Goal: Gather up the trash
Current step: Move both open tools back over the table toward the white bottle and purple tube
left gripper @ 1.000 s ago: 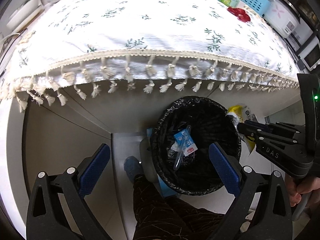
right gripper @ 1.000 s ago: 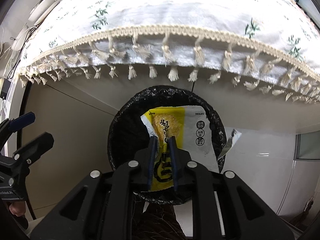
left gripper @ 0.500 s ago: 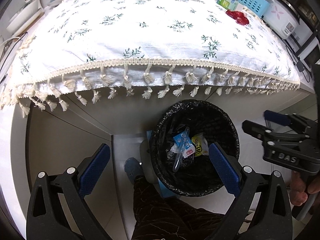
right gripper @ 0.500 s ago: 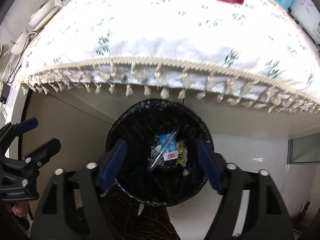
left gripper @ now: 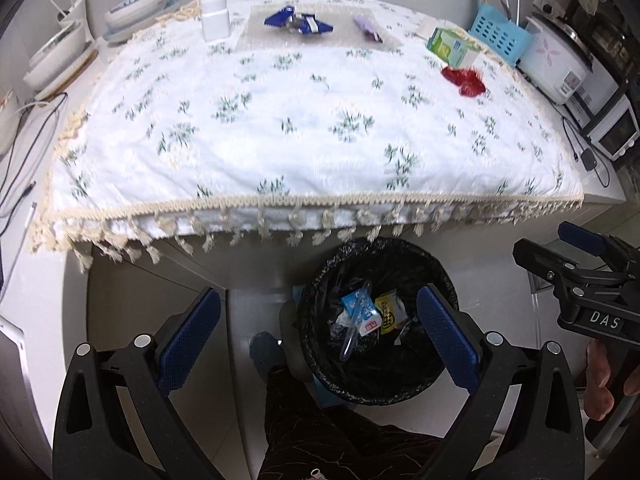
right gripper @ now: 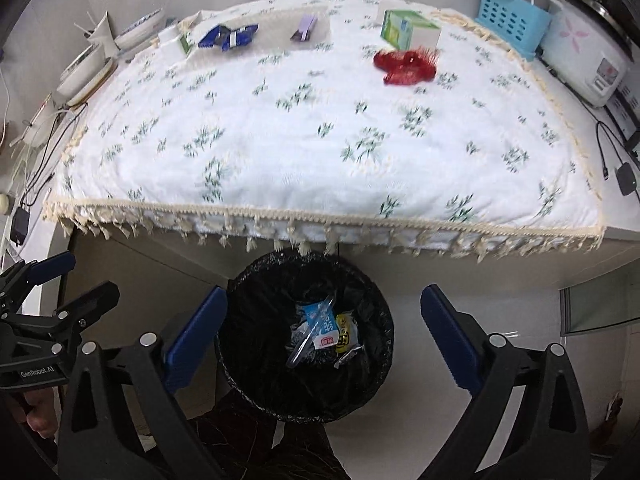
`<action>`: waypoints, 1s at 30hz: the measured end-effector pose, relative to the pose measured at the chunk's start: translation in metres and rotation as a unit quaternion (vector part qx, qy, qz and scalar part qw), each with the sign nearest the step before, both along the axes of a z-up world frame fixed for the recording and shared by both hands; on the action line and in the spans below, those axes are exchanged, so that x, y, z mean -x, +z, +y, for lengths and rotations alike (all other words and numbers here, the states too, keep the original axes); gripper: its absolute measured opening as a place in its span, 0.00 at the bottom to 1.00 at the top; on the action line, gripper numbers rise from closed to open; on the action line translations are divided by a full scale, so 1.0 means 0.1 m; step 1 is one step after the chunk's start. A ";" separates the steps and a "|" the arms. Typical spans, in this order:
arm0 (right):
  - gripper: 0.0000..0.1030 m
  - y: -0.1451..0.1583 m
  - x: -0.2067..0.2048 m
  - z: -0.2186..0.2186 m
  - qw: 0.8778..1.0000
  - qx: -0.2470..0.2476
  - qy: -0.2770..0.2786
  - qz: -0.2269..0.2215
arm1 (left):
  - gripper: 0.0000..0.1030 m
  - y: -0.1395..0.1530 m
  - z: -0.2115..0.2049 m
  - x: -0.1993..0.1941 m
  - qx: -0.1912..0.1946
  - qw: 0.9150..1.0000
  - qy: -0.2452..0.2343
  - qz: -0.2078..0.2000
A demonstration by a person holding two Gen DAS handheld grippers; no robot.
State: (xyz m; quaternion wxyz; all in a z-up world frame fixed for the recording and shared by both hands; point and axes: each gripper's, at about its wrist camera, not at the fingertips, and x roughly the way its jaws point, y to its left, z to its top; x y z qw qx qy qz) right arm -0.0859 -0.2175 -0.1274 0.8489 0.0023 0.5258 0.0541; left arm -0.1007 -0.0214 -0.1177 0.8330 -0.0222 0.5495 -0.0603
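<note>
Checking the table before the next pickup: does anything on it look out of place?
Yes. A crumpled red wrapper, a torn blue wrapper and a small purple wrapper lie loose on the floral tablecloth, not yet in the black-lined bin.

Tablecloth [right gripper: 320,152] woven cloth, tasselled fringe; bin liner [right gripper: 256,320] glossy crinkled black plastic; red wrapper [right gripper: 404,66] shiny.

A white floral tablecloth [left gripper: 304,128] with a tasselled cream fringe [left gripper: 280,216] covers the surface. At its right end stand a white rice cooker [left gripper: 558,68] with a pink flower print and a light blue perforated plastic basket [left gripper: 500,34], with a small toaster oven [left gripper: 614,132] just beyond. Stacked white bowls and plates [left gripper: 60,56] sit off the left end, beside black cables [left gripper: 24,136]. A white plastic bottle [left gripper: 215,18] stands on the cloth near the far edge.
</note>
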 end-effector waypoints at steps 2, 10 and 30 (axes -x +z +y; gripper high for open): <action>0.91 0.11 -0.03 -0.02 1.000 -0.002 -0.005 -0.010 | 0.94 0.10 0.02 -0.05 0.003 1.000 0.002 -0.010; 0.92 0.37 -0.21 -0.02 0.999 0.003 -0.016 -0.040 | 0.94 0.37 0.13 -0.27 0.005 0.999 0.012 -0.032; 0.92 0.68 -1.07 0.14 0.998 0.019 -0.029 -0.058 | 0.94 0.57 0.48 -1.19 0.015 0.999 0.021 -0.046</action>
